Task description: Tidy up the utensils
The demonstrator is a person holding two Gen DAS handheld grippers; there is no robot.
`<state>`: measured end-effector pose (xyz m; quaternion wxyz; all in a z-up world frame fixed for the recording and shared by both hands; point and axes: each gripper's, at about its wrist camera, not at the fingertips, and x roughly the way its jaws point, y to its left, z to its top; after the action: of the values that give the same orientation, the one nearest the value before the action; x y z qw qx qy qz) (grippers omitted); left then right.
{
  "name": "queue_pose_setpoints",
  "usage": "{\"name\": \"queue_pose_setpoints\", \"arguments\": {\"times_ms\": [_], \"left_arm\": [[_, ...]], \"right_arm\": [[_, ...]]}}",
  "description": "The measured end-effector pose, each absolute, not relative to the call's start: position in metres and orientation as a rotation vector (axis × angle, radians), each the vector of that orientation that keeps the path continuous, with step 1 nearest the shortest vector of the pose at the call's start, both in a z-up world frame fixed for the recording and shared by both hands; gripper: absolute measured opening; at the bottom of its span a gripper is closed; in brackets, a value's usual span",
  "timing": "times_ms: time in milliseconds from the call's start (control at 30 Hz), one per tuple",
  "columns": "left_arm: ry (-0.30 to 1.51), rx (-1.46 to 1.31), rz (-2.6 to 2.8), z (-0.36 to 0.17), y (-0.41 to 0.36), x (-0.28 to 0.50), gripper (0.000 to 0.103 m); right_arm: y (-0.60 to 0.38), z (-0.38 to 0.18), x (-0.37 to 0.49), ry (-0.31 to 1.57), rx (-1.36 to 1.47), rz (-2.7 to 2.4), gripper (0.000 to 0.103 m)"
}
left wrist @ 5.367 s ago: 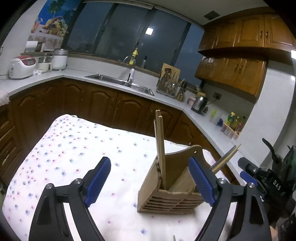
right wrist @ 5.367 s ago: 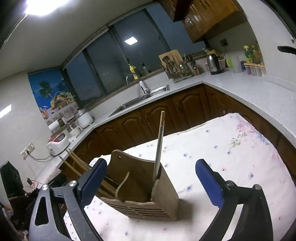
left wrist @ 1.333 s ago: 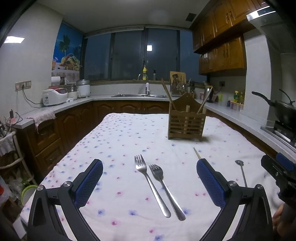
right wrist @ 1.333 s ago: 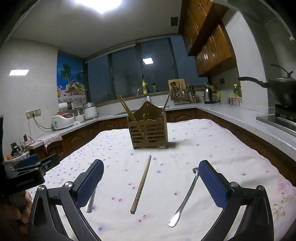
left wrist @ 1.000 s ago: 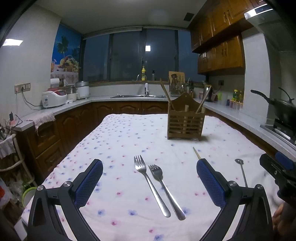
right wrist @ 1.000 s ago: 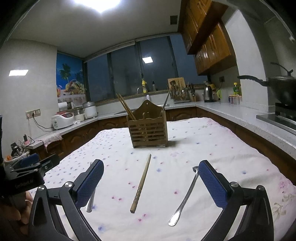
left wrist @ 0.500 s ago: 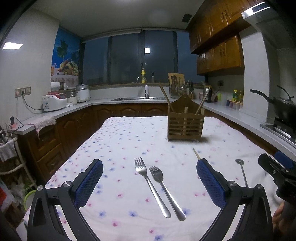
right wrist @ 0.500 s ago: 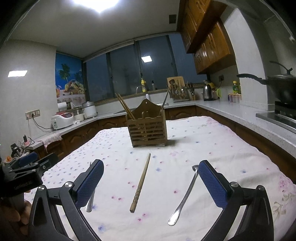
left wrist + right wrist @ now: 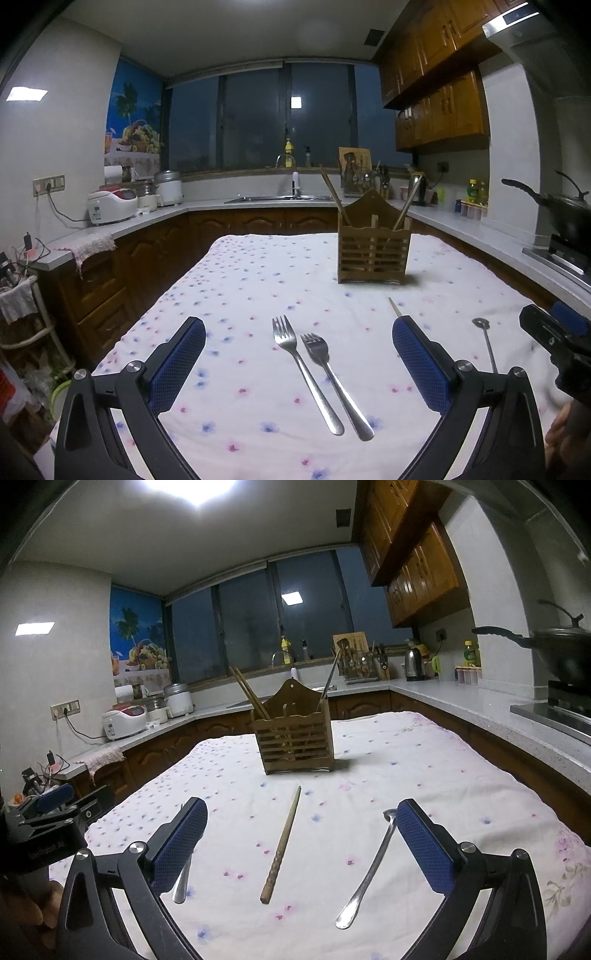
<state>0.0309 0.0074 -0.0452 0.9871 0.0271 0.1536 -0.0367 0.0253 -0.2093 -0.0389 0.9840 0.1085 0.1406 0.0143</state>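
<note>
blue-padded fingers [image 9: 181, 363] of both grippers gape wide, holding nothing.

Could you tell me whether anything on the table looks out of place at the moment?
Yes. Two forks, a single wooden chopstick and a spoon lie loose on the floral tablecloth, while the wooden holder behind them already has chopsticks leaning in it. Nothing looks spilled or damaged.

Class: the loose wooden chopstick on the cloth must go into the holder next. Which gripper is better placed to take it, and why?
Probably the right gripper: open, with the wooden chopstick lying between its fingers. The left gripper frames the two forks instead.
</note>
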Motion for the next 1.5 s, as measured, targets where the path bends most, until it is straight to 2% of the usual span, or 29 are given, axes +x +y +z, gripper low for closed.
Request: {"name": "queue_pose_setpoints", "arguments": {"times_ms": [1500], "left_arm": [[0.311,0.072,-0.092,-0.04,0.0,0.031,0.102]], "right_arm": [[-0.209,-0.039,0.025,0.282,0.23,0.026,0.103]]}}
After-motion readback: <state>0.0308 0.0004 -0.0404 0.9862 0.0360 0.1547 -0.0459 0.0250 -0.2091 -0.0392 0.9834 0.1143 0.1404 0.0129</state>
